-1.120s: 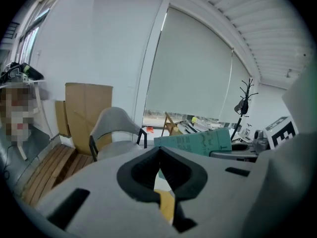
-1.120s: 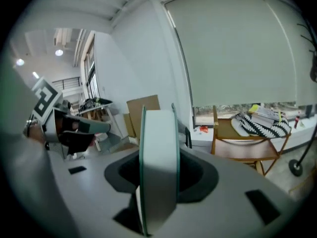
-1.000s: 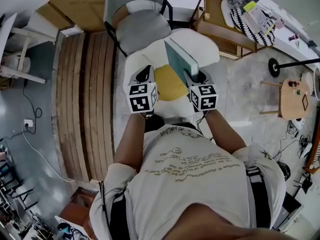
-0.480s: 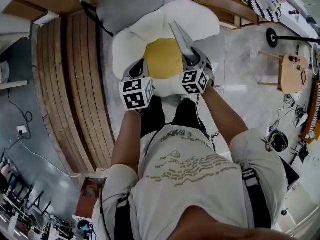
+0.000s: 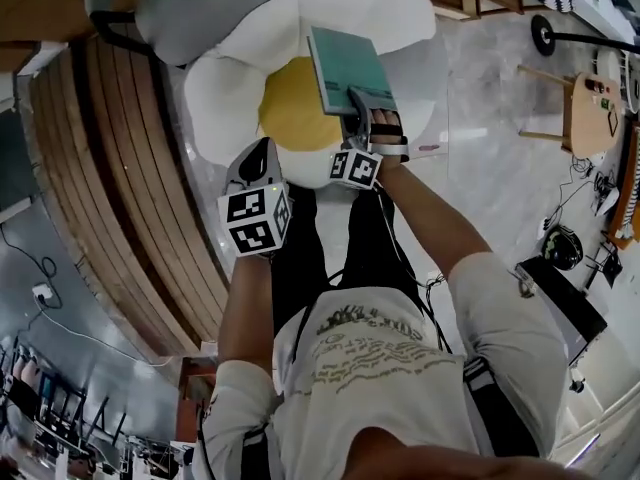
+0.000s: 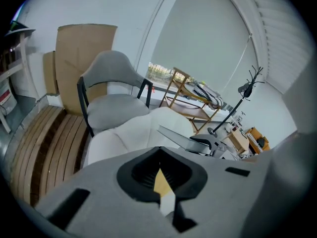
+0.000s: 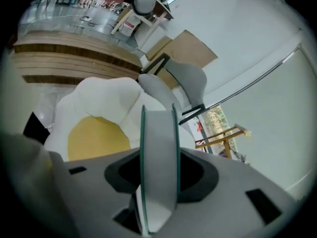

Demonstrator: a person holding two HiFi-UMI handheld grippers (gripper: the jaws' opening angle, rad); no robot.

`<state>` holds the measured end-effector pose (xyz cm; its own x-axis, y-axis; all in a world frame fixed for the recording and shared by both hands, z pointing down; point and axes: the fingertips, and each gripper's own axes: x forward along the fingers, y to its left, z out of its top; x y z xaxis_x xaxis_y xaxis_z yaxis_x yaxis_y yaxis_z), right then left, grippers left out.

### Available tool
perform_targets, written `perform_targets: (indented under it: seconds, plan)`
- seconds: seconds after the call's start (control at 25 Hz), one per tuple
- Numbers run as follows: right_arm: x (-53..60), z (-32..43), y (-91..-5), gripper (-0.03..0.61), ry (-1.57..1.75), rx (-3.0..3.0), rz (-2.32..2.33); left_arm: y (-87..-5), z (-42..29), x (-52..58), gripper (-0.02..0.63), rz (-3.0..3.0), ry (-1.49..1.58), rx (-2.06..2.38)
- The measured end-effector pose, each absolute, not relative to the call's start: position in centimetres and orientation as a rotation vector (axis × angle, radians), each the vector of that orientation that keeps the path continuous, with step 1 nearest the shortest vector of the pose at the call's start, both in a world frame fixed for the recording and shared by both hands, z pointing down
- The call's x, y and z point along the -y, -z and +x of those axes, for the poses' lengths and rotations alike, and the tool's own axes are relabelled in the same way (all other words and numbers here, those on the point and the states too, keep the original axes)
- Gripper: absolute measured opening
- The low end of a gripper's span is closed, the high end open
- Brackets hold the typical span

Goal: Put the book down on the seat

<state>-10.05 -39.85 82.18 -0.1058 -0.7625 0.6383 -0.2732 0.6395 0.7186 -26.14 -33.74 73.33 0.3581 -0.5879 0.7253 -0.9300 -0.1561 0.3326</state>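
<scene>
While right tool clamps book over seat, left tool closed, empty.

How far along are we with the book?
Done: the right gripper is clamped on the book and has it over the seat. In hand: the left gripper view shows the book level, above the cushion. Left: set it down and release. The left gripper holds nothing.

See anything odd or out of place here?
Nothing spilled or broken. Only the book stands out, gripped by one edge in the right hand-held gripper over the seat, not clearly lying on it.
</scene>
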Motion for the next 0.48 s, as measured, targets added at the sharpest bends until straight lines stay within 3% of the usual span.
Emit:
perform_targets:
  seconds: [0.48]
  plan:
    - [41.0, -10.2, -97.4, 0.173, 0.529, 1.610, 0.785, -83.5, -27.3, 30.1, 0.020, 1.793, -0.711, 1.238]
